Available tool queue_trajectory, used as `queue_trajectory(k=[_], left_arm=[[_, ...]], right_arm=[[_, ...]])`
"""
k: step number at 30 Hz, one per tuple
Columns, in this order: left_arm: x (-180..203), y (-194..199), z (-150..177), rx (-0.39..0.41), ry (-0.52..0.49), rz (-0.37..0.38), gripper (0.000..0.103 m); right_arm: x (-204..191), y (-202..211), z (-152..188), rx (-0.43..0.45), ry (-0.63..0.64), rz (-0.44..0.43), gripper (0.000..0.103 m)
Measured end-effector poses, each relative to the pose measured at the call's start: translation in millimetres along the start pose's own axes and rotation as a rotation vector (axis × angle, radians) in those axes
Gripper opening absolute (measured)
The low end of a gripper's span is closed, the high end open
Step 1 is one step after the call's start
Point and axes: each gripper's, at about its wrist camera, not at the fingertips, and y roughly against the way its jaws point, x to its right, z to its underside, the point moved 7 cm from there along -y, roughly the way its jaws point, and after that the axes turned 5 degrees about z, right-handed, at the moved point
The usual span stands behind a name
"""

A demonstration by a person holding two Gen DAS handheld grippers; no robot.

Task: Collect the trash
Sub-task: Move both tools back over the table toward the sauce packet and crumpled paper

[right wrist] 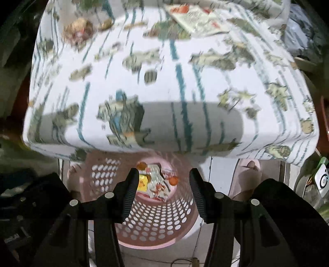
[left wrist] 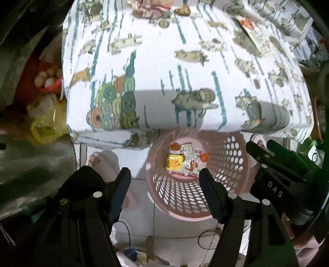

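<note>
A pink perforated basket (left wrist: 234, 164) stands on the floor below the table's front edge; it also shows in the right wrist view (right wrist: 152, 223). Inside lie a yellow wrapper (left wrist: 174, 162), silver-and-red wrappers (left wrist: 191, 160) and orange bits (left wrist: 204, 157). My left gripper (left wrist: 164, 174) is open and empty, above the basket's left side. My right gripper (right wrist: 163, 176) is open and empty, directly over the basket; it shows in the left wrist view (left wrist: 265, 150). On the table's far side lie crumpled pink-brown trash (left wrist: 152, 8) and a printed wrapper (right wrist: 197, 18).
The table wears a white cloth (left wrist: 164, 51) with cat drawings and teal stripes. A yellow plastic bag (left wrist: 45, 123) and a red bowl of eggs (left wrist: 48, 79) sit left of the table. A person's feet in pink slippers (left wrist: 104, 162) stand by the basket. Cables (left wrist: 207, 236) lie on the tile floor.
</note>
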Motion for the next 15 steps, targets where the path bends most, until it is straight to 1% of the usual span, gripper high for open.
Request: queue_trajectory(k=[8,12,15], left_arm=[[2,18,-13,0.06,-0.008,-0.02,0.069],[3,28,-17,0.082,-0.014,-0.012,0.069],[8,49,-25,0.132,-0.038,-0.002,0.069]], right_arm=[[9,35,-23,0.105,-0.022,0.021,0.053],[13,53,-33,0.15,-0.022,0.025,0.053],[12,63,-44,0.177,0.013,0.025,0.053]])
